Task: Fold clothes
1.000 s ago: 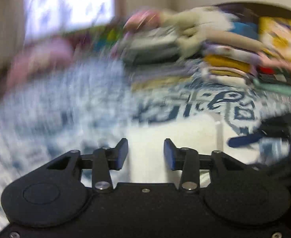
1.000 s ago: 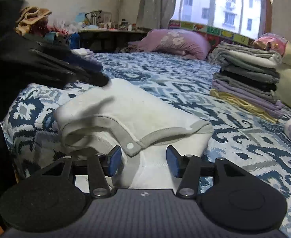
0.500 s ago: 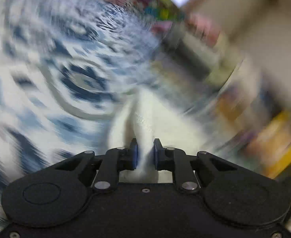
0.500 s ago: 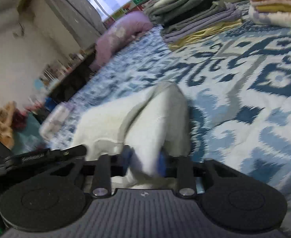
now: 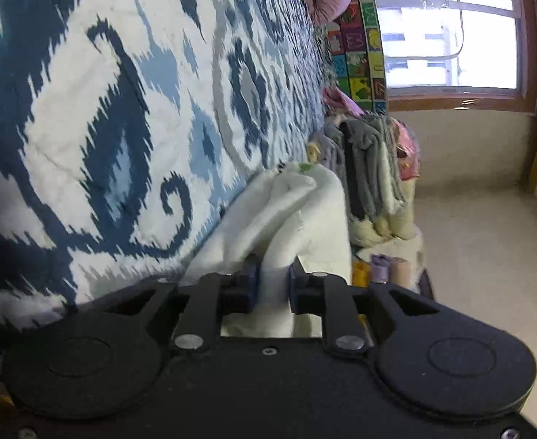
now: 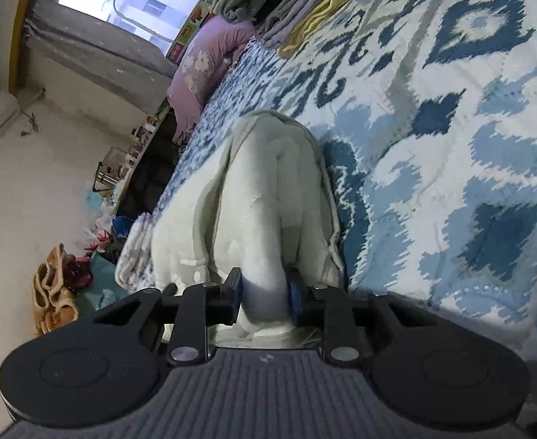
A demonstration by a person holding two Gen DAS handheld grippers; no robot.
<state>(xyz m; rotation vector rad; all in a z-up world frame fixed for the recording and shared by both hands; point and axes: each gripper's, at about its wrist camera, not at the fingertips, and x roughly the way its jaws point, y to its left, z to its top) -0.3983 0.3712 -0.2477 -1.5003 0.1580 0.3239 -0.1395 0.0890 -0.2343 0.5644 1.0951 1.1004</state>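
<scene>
Your left hand-held gripper (image 5: 271,285) is clenching a bunched fold of the white garment (image 5: 297,212), low in the centre of its frame, and your right hand-held gripper (image 6: 264,301) is pinching another thick roll of the same white garment (image 6: 268,197) between its blue pads. Both cameras are tipping hard sideways, so the bed (image 5: 104,109) with its blue patterned cover is running up the left of the left view and across the right of the right view. The garment is lying bundled on that cover, gathered into soft ridges between your two grips.

By my reading, you are working mid-fold, holding two ends of a cloth that is already doubled over itself. What comes next is calling for both grips to travel together so the layers are landing flat and square; letting one side go too soon is risking the bundle slumping open.

Stacks of folded clothes (image 6: 268,3) are sitting at the top of the right view, and a purple pillow (image 6: 202,69) is resting near the window (image 5: 447,25). Whether the garment is a shirt or something else is staying unclear, since its edges are tucking under the gripper bodies. Neither gripper is showing in the other's view.
</scene>
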